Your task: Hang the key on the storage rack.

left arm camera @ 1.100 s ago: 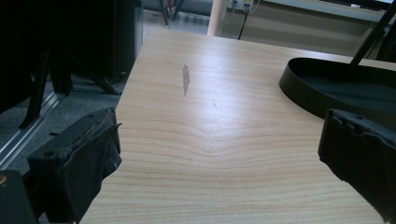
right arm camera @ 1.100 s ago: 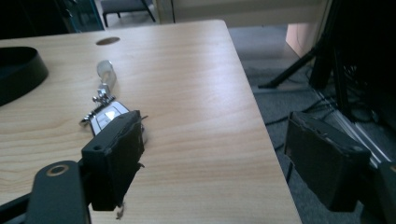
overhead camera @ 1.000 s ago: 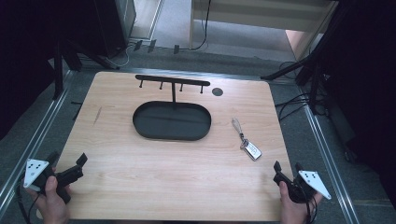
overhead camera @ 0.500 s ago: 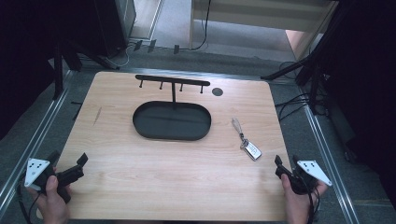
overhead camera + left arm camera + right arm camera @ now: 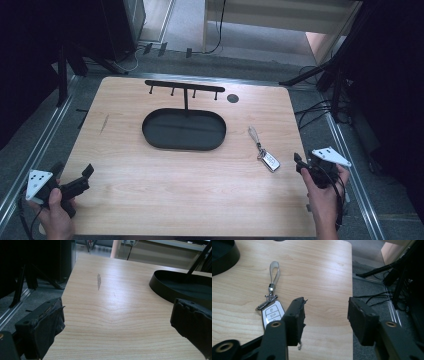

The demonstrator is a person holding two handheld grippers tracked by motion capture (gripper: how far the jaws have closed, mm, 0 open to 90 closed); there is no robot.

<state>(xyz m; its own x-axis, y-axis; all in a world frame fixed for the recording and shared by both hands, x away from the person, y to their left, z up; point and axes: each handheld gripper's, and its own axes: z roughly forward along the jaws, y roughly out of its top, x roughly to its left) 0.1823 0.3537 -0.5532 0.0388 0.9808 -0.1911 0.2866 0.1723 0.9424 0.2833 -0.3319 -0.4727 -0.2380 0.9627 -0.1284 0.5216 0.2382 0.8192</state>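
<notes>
lower left: left claw (image 5: 75,186) unmoved, jaws wide, empty | centre: tray (image 5: 183,130) on desk (image 5: 150,195), empty | right of centre: key fob (image 5: 270,161) flat on desk | lower right: right claw (image 5: 302,167) edged nearer fob, jaws apart, empty; likely pickup next

The person's left hand (image 5: 52,210) holds the left tongs (image 5: 75,182) at the table's near left corner, jaws spread wide and pointing toward the far right. The right hand (image 5: 322,197) holds the right tongs (image 5: 300,162) at the table's right edge near its near corner, jaws parted with nothing between them, pointing toward the far left.
</notes>
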